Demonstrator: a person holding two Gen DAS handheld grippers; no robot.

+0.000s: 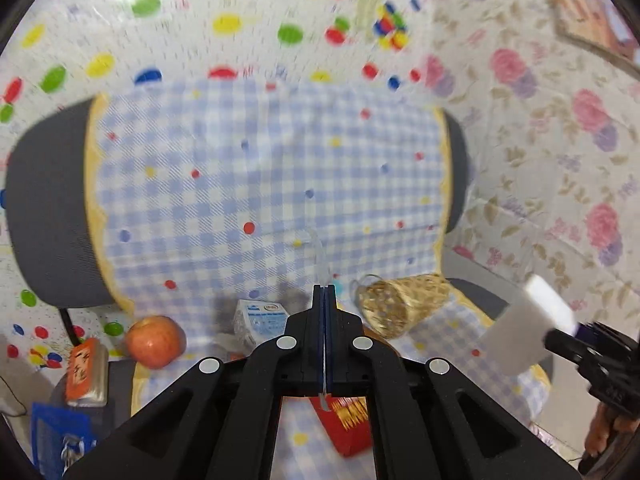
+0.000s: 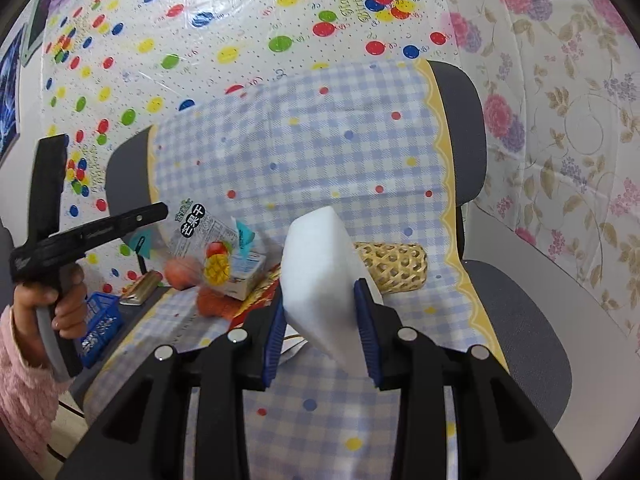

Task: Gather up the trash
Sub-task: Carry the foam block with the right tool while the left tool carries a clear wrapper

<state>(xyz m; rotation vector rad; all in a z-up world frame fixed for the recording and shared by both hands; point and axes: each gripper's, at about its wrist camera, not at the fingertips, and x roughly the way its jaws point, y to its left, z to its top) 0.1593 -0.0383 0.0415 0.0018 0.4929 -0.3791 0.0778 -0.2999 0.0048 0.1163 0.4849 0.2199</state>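
Note:
My right gripper (image 2: 320, 316) is shut on a white foam block (image 2: 320, 276), held above the chair seat; the block also shows in the left wrist view (image 1: 532, 324). My left gripper (image 1: 325, 292) is shut on the thin edge of a clear mango snack bag (image 2: 204, 248), which hangs in the air over the seat. On the seat lie a small milk carton (image 1: 260, 320), a yellow foam fruit net (image 1: 404, 304), an apple (image 1: 156, 340) and a red packet (image 1: 348, 420).
A grey office chair (image 2: 460, 120) is draped in a blue checked cloth (image 1: 260, 168). A blue basket (image 2: 100, 324) and an orange-topped tin (image 1: 86, 372) stand at the left. Dotted and floral sheets cover the walls behind.

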